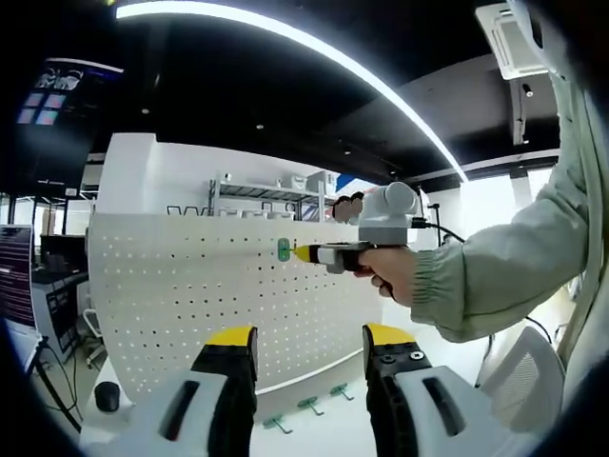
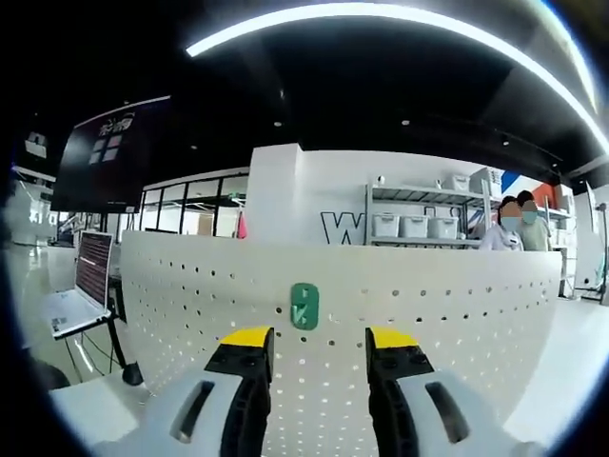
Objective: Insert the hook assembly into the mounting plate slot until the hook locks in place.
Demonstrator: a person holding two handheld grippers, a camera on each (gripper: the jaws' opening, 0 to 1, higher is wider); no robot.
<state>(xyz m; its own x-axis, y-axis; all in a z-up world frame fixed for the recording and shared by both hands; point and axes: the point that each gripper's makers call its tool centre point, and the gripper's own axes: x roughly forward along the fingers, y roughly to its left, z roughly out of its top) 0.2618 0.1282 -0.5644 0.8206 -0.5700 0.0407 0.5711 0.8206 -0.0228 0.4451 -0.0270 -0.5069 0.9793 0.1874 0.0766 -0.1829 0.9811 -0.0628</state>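
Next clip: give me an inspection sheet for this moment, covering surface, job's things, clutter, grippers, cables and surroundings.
Surface: white table carrying an upright white pegboard.
Job's things: green hook sits on the pegboard near its top edge; whether it has locked cannot be told. Three spare hooks lie on the table at the pegboard's foot.
Clutter: dark mouse-like object on the table's corner.
Grippers: right gripper tip is at the hook, jaws open in its own view, nothing between them; left gripper open, back from the pegboard.
Cables: dark cables hang beside the table.
Surroundings: laptop, shelving with bins, two people behind the pegboard, ceiling light strip.
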